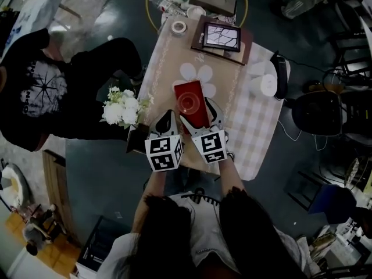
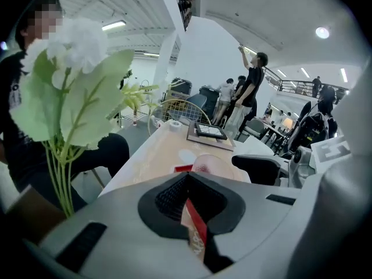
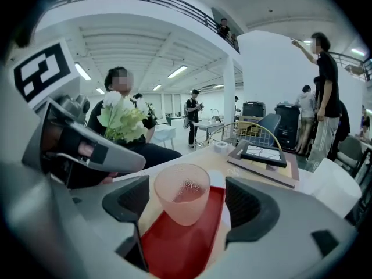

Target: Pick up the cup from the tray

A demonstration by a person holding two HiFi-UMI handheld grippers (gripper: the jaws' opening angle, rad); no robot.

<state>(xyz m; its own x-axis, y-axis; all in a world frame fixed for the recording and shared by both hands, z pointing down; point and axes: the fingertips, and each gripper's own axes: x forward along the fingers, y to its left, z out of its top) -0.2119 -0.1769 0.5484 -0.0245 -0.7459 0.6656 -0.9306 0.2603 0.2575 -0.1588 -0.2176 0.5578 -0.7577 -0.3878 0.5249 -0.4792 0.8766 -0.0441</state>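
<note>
Two grippers, two different jobs right now. My right gripper has its jaws spread wide, and the cup stands upright right in the gap between them. It sits a bit closer to the pad on the picture's left than to the one on the right. I can see daylight on the right side, and I can't swear whether the left one is touching. My left gripper is pressed together on a thin red edge. I read that as the near rim of the tray, so it's steadying the tray, not going for the cup. From its camera the cup only peeks over the jaws, further out and a touch right of center. In the head view the cup sits on the tray at mid-frame, just above both grippers, with the tray's long side running away from me up the table. The cup's long axis is vertical and the right jaws flank it, so that's clearly the nearer hand. My guess is it's a plain squeeze and a straight lift. White flowers crowd the left side, well clear of the cup.
</note>
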